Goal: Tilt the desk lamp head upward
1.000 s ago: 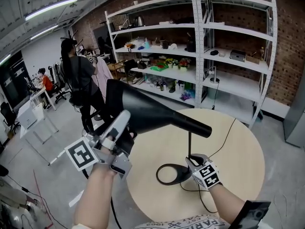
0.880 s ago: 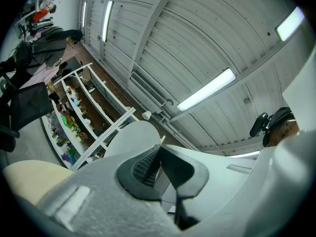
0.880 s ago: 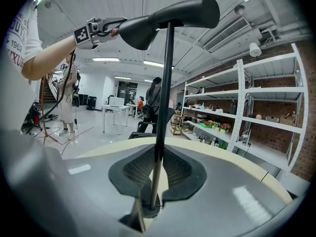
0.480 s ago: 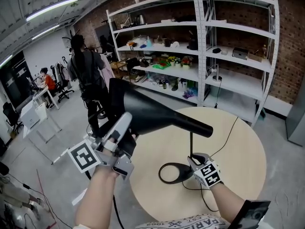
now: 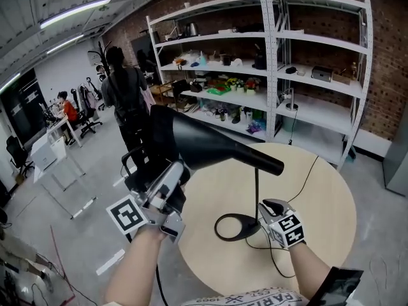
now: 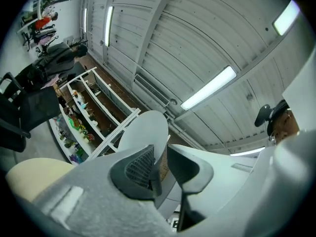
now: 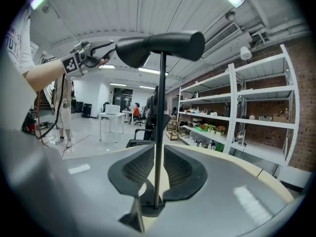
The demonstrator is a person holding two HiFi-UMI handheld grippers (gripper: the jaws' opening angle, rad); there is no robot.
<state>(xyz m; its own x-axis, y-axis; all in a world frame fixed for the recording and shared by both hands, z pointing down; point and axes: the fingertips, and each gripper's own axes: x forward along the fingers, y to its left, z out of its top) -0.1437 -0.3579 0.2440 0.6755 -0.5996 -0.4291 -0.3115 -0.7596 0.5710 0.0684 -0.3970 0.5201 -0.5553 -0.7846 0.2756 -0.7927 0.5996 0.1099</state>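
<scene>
Since the earlier frames the left gripper [image 5: 177,174] had dropped a little from the wide end of the lamp head [image 5: 210,144], its jaws having just opened. A person [image 5: 127,91] in the background had walked on toward the shelving.

The round desk [image 5: 319,196] carried the black desk lamp [image 5: 255,162] left of its middle. Its ring base [image 5: 234,227] lay flat, and its thin stem [image 7: 159,132] stood upright with the cone head on top.

The head's long axis ran from the narrow back end above the stem, out and slightly upward, to the flared mouth. The mouth pointed toward the person's left, past the desk's edge.

The head looked like a light, rigid shell on a stiff hinge. It seemed smooth and probably slippery, so it was best taken at the mouth's rim, far from the pivot. The slim stem and light-looking base seemed liable to tip, so they wanted steadying low down.

The left gripper's jaws stood spread just below the mouth, with nothing between them. The right gripper [image 5: 268,204] had its jaws, just widened, on either side of the stem near the base, apparently not pressing on it.
</scene>
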